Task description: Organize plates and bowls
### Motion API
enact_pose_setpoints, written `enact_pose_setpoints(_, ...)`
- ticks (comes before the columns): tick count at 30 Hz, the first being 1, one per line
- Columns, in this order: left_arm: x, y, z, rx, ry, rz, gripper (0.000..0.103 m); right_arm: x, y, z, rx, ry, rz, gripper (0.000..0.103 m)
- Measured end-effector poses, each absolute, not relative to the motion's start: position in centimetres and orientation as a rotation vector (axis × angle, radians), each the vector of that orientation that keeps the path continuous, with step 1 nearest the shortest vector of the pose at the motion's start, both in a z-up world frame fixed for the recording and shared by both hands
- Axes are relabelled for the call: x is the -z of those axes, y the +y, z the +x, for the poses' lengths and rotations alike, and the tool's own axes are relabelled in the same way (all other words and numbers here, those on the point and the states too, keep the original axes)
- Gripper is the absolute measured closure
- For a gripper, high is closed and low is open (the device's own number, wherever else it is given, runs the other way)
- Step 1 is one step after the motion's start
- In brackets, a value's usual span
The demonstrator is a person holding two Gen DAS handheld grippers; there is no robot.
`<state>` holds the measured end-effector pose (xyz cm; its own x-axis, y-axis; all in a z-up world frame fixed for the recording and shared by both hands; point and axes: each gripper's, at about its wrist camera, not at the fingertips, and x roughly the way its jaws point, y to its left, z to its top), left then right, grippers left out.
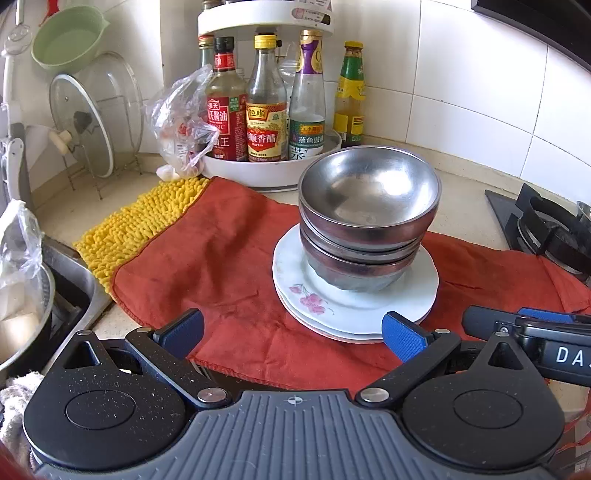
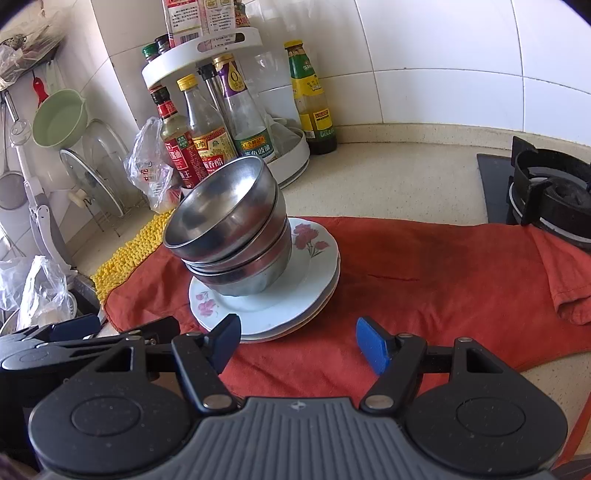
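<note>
Both your left gripper (image 1: 293,334) and right gripper (image 2: 297,341) hang released and empty just before the white plates (image 1: 373,310) on the red cloth (image 1: 229,258) covering the tabletop. The nested steel bowls (image 1: 365,229) lean; support them evenly when lifting.

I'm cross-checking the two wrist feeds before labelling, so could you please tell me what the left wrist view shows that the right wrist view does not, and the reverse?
Only the left wrist view shows the sink at its left edge and the right gripper entering from the right. Only the right wrist view shows the cartons on the rack's upper tier and the left gripper at lower left. Both show the stacked steel bowls on the flowered plates, the red cloth, the yellow mat, the sauce bottles and the stove burner.
</note>
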<state>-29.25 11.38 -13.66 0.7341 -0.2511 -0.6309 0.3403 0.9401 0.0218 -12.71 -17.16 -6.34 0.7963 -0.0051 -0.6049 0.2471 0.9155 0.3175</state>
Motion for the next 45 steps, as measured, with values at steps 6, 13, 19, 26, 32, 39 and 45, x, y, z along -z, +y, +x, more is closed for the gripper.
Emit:
enact_pose_setpoints(6, 13.6, 11.2, -29.4, 0.308, 0.670, 0.145, 0.000, 6.5, -17.1, -12.8, 0.149, 0.639, 0.408, 0.033)
enact_pose_setpoints(13, 13.6, 11.0, -29.5, 0.269, 0.668, 0.173, 0.000, 6.6, -17.1, -13.0, 0.148, 0.641, 0.418, 0.033)
enact_pose_setpoints(19, 13.5, 11.2, -29.6, 0.258, 0.665, 0.183, 0.000, 6.7, -17.1, -13.1, 0.144, 0.643, 0.428, 0.033)
enact_pose_setpoints(26, 13.3, 11.3, -29.8, 0.252, 0.652, 0.189, 0.000, 6.6, -17.1, -13.1, 0.142, 0.640, 0.425, 0.033)
enact_pose_setpoints(32, 13.3, 11.4, -30.0, 0.246, 0.650, 0.189, 0.001, 6.6, -17.0, -13.1, 0.142, 0.639, 0.423, 0.033)
enact_pose_setpoints(39, 13.2, 11.1, -30.3, 0.237, 0.637, 0.206, 0.001, 6.6, -17.0, -13.2, 0.142, 0.642, 0.425, 0.033)
enact_pose_setpoints(45, 13.2, 11.1, -30.4, 0.241, 0.630, 0.207, 0.002, 6.7, -17.1, -13.2, 0.142, 0.643, 0.423, 0.033)
